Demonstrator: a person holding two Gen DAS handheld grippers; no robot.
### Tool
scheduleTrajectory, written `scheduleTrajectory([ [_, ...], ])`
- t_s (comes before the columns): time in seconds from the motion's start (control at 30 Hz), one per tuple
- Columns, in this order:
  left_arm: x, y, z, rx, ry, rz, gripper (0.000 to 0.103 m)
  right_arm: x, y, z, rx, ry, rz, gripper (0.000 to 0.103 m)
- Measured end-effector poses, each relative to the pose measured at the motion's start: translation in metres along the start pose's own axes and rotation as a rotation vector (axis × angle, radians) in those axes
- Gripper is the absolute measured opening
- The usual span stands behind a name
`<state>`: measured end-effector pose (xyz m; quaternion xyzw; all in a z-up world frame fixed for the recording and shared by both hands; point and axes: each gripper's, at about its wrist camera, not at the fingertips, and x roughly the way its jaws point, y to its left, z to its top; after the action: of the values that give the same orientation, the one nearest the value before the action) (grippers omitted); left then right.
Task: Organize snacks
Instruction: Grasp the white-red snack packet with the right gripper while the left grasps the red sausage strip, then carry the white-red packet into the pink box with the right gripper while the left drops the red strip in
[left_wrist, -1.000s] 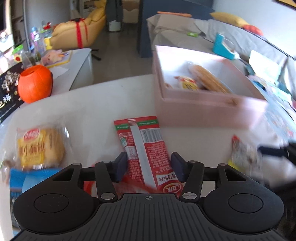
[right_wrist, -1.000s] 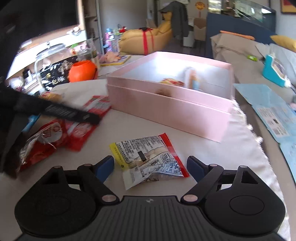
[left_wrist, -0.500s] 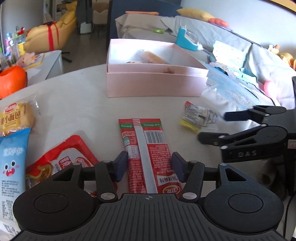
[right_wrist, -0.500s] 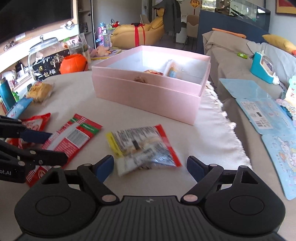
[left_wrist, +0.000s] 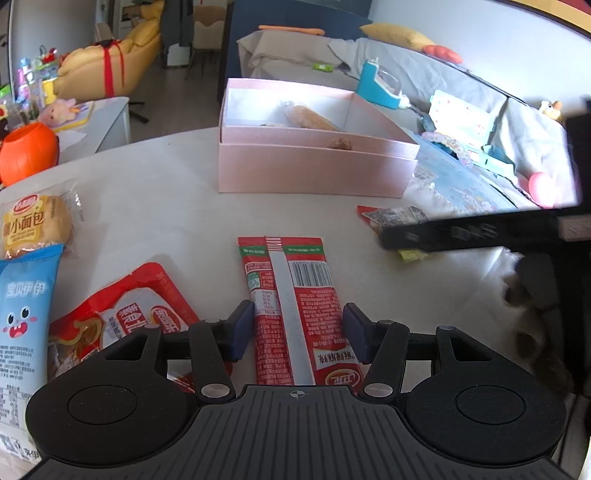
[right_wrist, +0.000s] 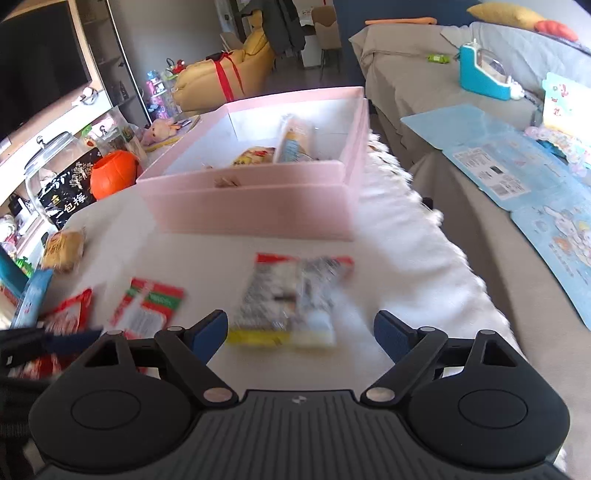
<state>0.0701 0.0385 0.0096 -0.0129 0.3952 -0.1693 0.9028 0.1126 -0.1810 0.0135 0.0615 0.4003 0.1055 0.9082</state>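
Observation:
A long red snack packet (left_wrist: 291, 295) lies flat on the white table, its near end between the blue pads of my left gripper (left_wrist: 298, 334). That gripper is open and straddles it. A small clear packet with red and yellow ends (right_wrist: 291, 299) lies just ahead of my right gripper (right_wrist: 301, 332), which is open wide; that view is blurred. In the left wrist view the right gripper (left_wrist: 461, 232) shows as a dark bar over that packet (left_wrist: 395, 216). The open pink box (left_wrist: 314, 166) (right_wrist: 251, 206) stands further back and holds a wrapped bread roll (left_wrist: 312, 116) and other snacks.
On the left lie a bread packet (left_wrist: 35, 221), a blue packet (left_wrist: 26, 306) and a red pouch (left_wrist: 122, 314). An orange pumpkin pot (left_wrist: 27, 151) stands at the far left. A grey sofa with blue card sheets (right_wrist: 517, 177) runs along the table's right edge.
The left gripper drew back from the pink box and swung right, still over the red packet. The right gripper rolled and shifted, so the clear packet now lies lengthwise before it.

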Motion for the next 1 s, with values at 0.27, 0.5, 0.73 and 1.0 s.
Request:
scheduleTrajectory([
  [0.27,-0.012,0.007,-0.008,-0.021,0.0,-0.043,0.048,0.01,0.051,0.003,-0.216,-0.008,-0.059,0.054],
  [0.5,-0.025,0.014,-0.006,-0.048,-0.087,-0.068,0.02,-0.044,0.035,0.003,-0.191,-0.079,0.026,0.053],
  [0.73,-0.027,0.005,0.001,-0.04,-0.08,-0.039,0.021,-0.063,0.016,0.011,-0.176,-0.159,-0.005,0.054],
  [1.0,-0.011,-0.042,-0.003,0.173,0.025,-0.003,0.028,-0.019,0.011,-0.025,-0.128,-0.047,-0.03,0.057],
])
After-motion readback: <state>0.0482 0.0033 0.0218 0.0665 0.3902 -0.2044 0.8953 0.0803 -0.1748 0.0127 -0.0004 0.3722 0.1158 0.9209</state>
